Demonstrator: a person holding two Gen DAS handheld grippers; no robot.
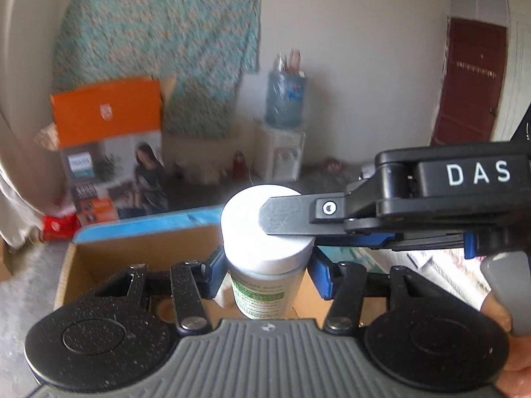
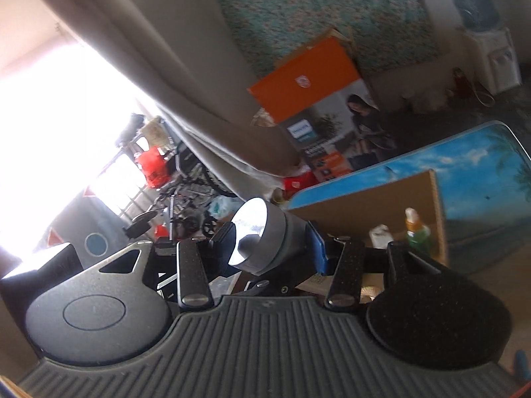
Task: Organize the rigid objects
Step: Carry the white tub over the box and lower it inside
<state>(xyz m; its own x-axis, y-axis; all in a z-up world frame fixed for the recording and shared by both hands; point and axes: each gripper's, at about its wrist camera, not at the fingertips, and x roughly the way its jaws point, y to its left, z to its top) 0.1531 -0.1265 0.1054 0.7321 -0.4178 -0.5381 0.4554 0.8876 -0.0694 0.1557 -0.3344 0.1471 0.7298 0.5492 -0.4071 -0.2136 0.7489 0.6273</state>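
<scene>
Left gripper (image 1: 267, 273): blue pads clamped on the neck of a white plastic jar with a wide white screw lid and green label (image 1: 265, 252), held upright above an open brown cardboard box (image 1: 99, 255). Right gripper (image 2: 270, 248): clamped across a grey metal cylinder with a shiny flat end (image 2: 262, 235), tilted. Both rigid and probably smooth, so likely slippery; the jar seems light. Best grip is below the lid rim. A green spray bottle (image 2: 416, 232) stands in the box.

Left claw (image 1: 267, 273) clamps a white-capped bottle (image 1: 265, 265) above a cardboard box (image 1: 99, 265).
</scene>
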